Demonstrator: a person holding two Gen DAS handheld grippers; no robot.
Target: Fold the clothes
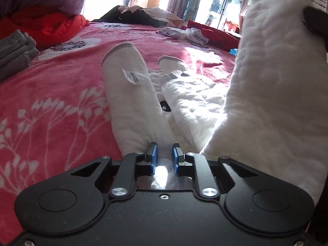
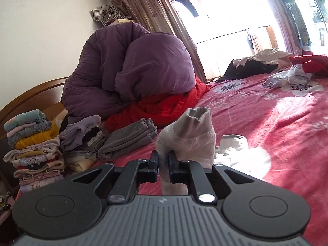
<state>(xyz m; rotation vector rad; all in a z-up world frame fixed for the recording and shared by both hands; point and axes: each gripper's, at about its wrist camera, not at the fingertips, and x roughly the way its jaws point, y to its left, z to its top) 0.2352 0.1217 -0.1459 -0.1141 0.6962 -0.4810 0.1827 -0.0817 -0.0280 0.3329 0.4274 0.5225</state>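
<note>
A white fleece garment [image 1: 190, 102] with grey cuffs lies on the pink floral blanket [image 1: 53, 106]. Two sleeves or legs stretch away from me, one with a care label [image 1: 132, 76]. My left gripper [image 1: 164, 153] is shut on the garment's near edge, low on the bed. A raised part of the garment [image 1: 272, 86] hangs at the right, held up by my right gripper [image 1: 313, 20]. In the right wrist view my right gripper [image 2: 163, 160] is shut on a bunched end of the white garment [image 2: 188, 141], lifted above the bed; the rest [image 2: 235, 149] lies below.
Folded grey clothes [image 2: 127, 139] and a tall stack of folded clothes [image 2: 32, 145] stand by the wooden headboard [image 2: 26, 100]. A purple duvet [image 2: 131, 69] sits on a red one [image 2: 164, 108]. Loose garments [image 1: 184, 33] and dark clothes [image 1: 139, 17] lie at the far end, by the window.
</note>
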